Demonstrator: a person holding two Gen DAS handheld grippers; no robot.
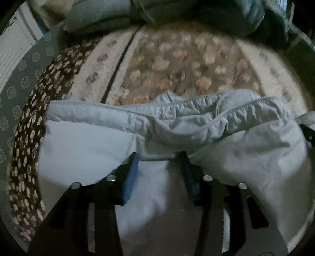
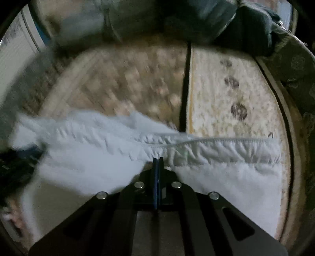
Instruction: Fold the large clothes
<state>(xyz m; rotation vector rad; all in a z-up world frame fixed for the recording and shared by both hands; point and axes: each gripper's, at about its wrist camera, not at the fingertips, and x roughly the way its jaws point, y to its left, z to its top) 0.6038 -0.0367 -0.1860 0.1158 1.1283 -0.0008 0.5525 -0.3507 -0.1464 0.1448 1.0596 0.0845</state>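
Note:
A large white garment with a gathered elastic waistband (image 1: pixel 196 116) hangs over a patterned bed or rug surface. My left gripper (image 1: pixel 160 155) has its blue-padded jaws apart, with the garment's white cloth draped over the tips and between them. My right gripper (image 2: pixel 158 158) is shut on the garment (image 2: pixel 216 151) just below the waistband, jaws pressed together. The other gripper shows as a dark shape at the left edge of the right wrist view (image 2: pixel 17 163) and at the right edge of the left wrist view (image 1: pixel 309 134).
A beige floral-patterned surface (image 1: pixel 177 65) with a dark seam (image 2: pixel 184 98) lies beneath. Grey-green pillows or bundled bedding (image 1: pixel 102 15) sit at the far end. A dark bundle (image 2: pixel 250 25) lies far right. A white panelled door (image 1: pixel 13 45) stands at left.

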